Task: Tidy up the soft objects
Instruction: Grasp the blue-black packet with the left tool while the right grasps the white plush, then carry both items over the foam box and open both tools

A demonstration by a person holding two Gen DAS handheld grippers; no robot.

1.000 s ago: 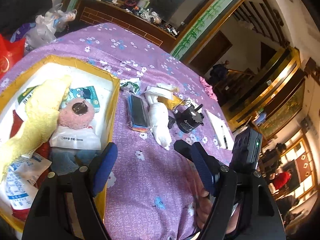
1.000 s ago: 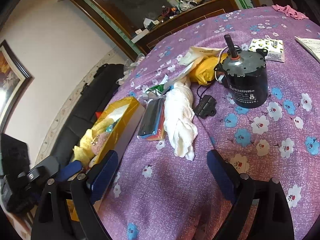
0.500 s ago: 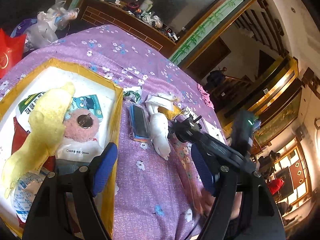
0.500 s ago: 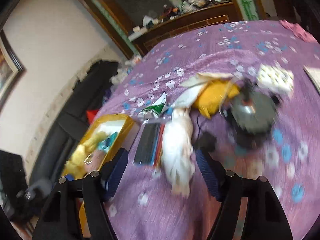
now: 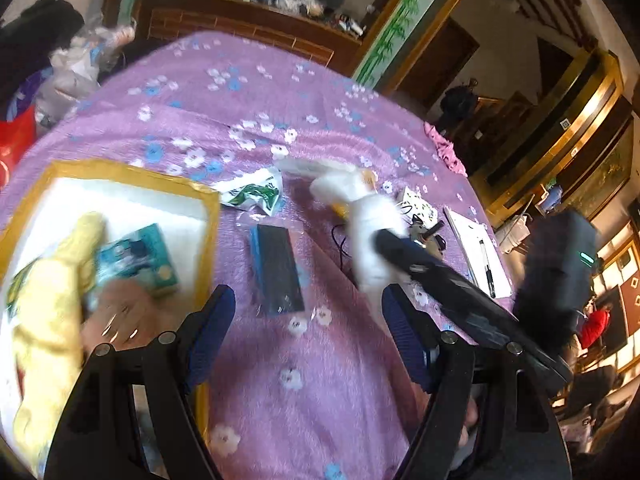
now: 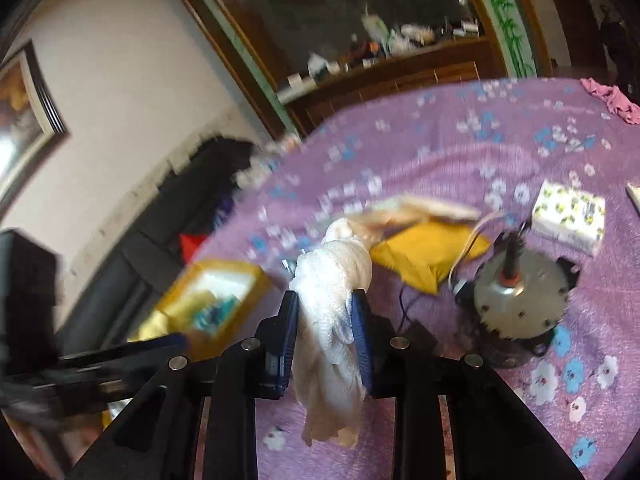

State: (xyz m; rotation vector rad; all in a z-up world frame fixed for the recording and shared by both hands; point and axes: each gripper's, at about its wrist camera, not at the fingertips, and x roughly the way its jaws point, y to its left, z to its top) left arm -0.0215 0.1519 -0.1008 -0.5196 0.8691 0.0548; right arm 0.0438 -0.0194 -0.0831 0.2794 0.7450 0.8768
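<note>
My right gripper (image 6: 325,300) is shut on a white cloth (image 6: 334,300) and holds it above the purple flowered table cover; the cloth hangs below the fingers. In the left wrist view the white cloth (image 5: 370,224) hangs from the right gripper's dark fingers (image 5: 404,248). My left gripper (image 5: 306,312) is open and empty, low over the cover beside the yellow-rimmed box (image 5: 210,216). The box holds a yellow soft toy (image 5: 52,292), a pink fluffy thing (image 5: 120,312) and a teal packet (image 5: 138,258).
A dark flat packet (image 5: 278,268) lies in front of the left gripper. A green-white wrapper (image 5: 252,192) lies behind it. A yellow pouch (image 6: 428,252), a grey motor (image 6: 520,300), a tissue pack (image 6: 568,216) and a notepad with pen (image 5: 478,256) lie to the right.
My right gripper has closed on the white cloth and lifted it off the cover. The left gripper has shifted a little and stays open.
</note>
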